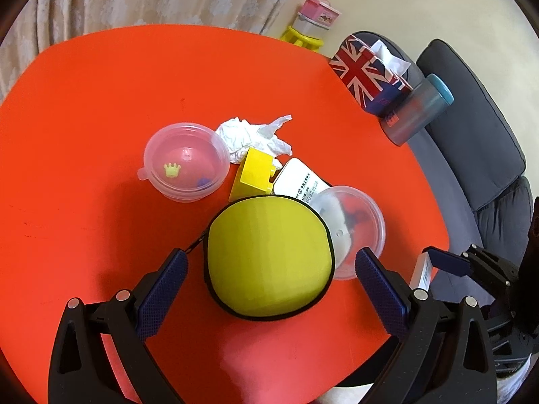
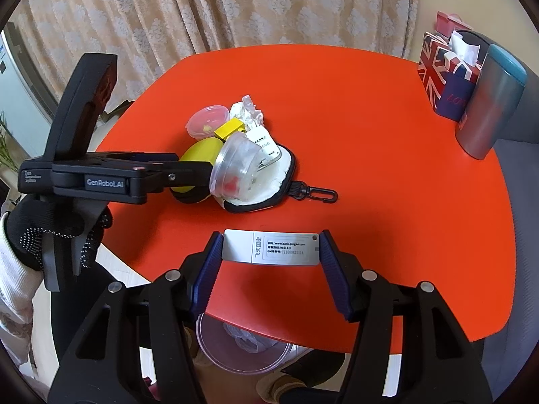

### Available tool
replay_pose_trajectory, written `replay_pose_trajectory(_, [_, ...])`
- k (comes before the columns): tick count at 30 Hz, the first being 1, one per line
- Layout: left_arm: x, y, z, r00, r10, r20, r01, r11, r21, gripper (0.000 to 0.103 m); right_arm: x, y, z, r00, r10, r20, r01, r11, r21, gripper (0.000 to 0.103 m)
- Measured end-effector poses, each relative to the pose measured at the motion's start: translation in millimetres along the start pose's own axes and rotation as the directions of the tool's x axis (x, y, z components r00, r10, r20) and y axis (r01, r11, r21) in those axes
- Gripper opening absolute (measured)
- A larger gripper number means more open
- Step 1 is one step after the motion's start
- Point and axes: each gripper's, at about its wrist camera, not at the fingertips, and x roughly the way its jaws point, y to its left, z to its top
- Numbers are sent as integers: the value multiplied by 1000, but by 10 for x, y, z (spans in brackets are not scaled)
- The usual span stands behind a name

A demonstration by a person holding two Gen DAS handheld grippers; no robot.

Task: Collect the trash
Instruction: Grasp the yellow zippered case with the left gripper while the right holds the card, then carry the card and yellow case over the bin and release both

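Note:
My right gripper [image 2: 271,249] is shut on a white bank token card [image 2: 269,246], held across its ends above the red table's [image 2: 387,185] near edge. My left gripper [image 1: 269,266] is open, its fingers either side of a yellow round zip pouch [image 1: 269,256] without touching it. Crumpled white tissue [image 1: 252,136] lies behind a yellow block [image 1: 254,175]. A second white card [image 1: 299,183] and a clear cup with scraps [image 1: 350,229] lie by the pouch. A clear lidded cup [image 1: 187,165] holds small toys.
A clear plastic bin with crumpled plastic [image 2: 242,343] sits on the floor below the table edge. A Union Jack tissue box [image 2: 444,74] and a grey bottle [image 2: 488,104] stand at the table's right. A grey sofa [image 1: 478,128] is beyond.

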Motion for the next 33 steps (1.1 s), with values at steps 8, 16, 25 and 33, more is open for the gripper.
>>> replay_pose_trajectory(8, [92,-24,-3,1000,16,-12,-16,1000,9,78,22,-4,-2,1000,5,-1,-5,1000,0,58])
replay_pose_trajectory(16, [27,-20,-29,1000,14,12,-14,1000,25,76,44,11,10,1000,7,2,-7,1000,-3,57])
replay_pose_trajectory(25, [-329,-169,-141,995,35,92,-42,996,83,76,-50,63,38,1000,8,29,-7,1000,-19,57])
replay_pose_trajectory(33, [-744,-381,-421,985,51,162,-76,985,152,76,-284,145,-21,998,7,68,-4,999,-41,57])
